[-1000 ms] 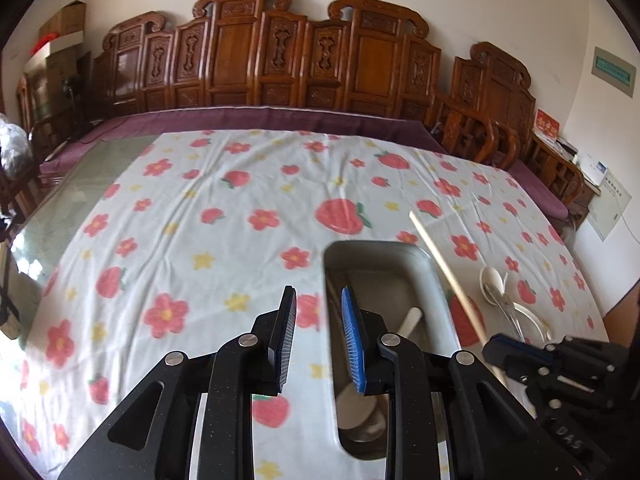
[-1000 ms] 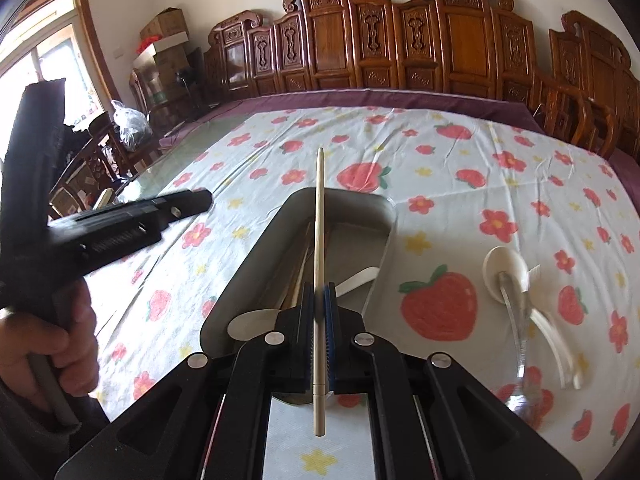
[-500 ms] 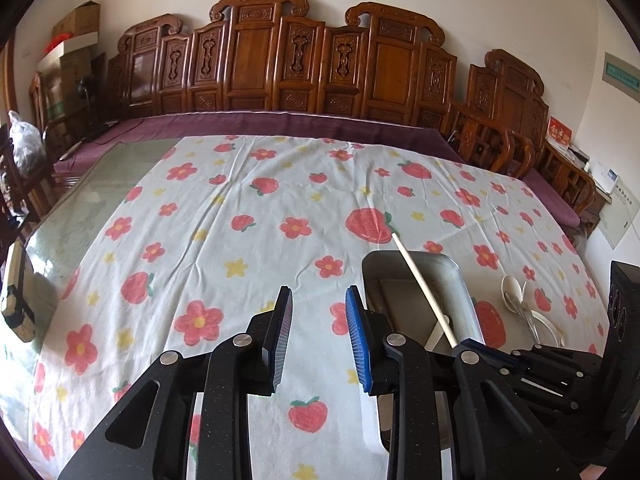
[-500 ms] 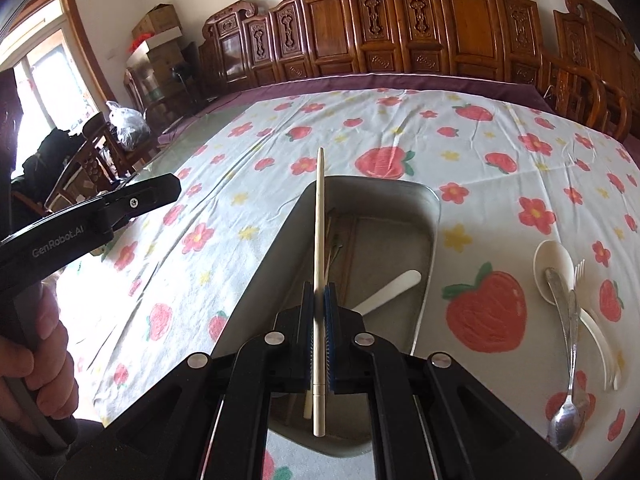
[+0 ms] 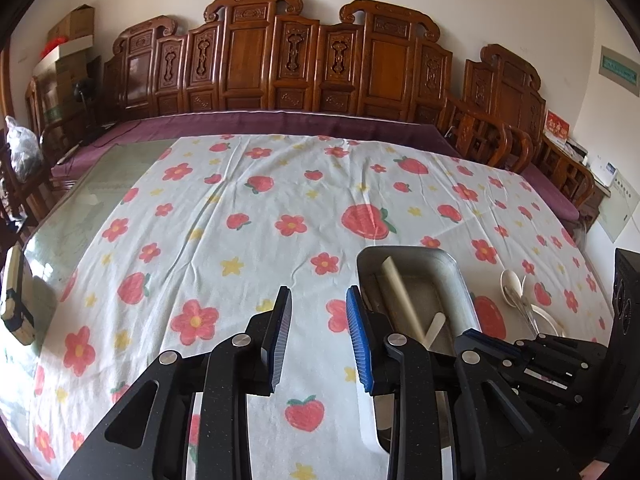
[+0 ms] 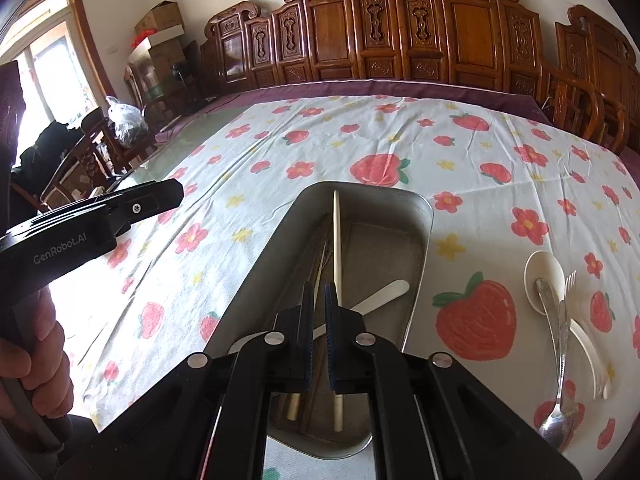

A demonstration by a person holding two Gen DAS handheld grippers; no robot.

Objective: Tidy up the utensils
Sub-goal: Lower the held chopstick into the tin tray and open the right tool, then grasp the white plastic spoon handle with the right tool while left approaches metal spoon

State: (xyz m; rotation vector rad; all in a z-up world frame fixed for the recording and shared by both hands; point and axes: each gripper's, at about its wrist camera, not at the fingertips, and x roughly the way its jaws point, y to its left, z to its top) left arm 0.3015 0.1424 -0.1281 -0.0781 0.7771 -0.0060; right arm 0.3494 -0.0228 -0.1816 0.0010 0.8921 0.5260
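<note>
Now that the right claw [image 6: 318, 336] has parted slightly, the chopstick [image 6: 336, 240] lies freed in the tray [image 6: 424, 216]; the left claw [image 5: 318, 336] hovers spread, and spoons [image 6: 556, 320] remain on the counter.

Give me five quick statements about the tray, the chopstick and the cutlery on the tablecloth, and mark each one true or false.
1. The pale chopstick lies inside the metal tray. True.
2. The right gripper is clamped on the chopstick. False: its jaws stand slightly apart and the chopstick lies beside them.
3. The left gripper is open and holds nothing. True.
4. The metal spoon and fork are in the tray. False: they lie on the tablecloth, to the tray's right.
5. A white spoon lies outside the tray. True.
</note>
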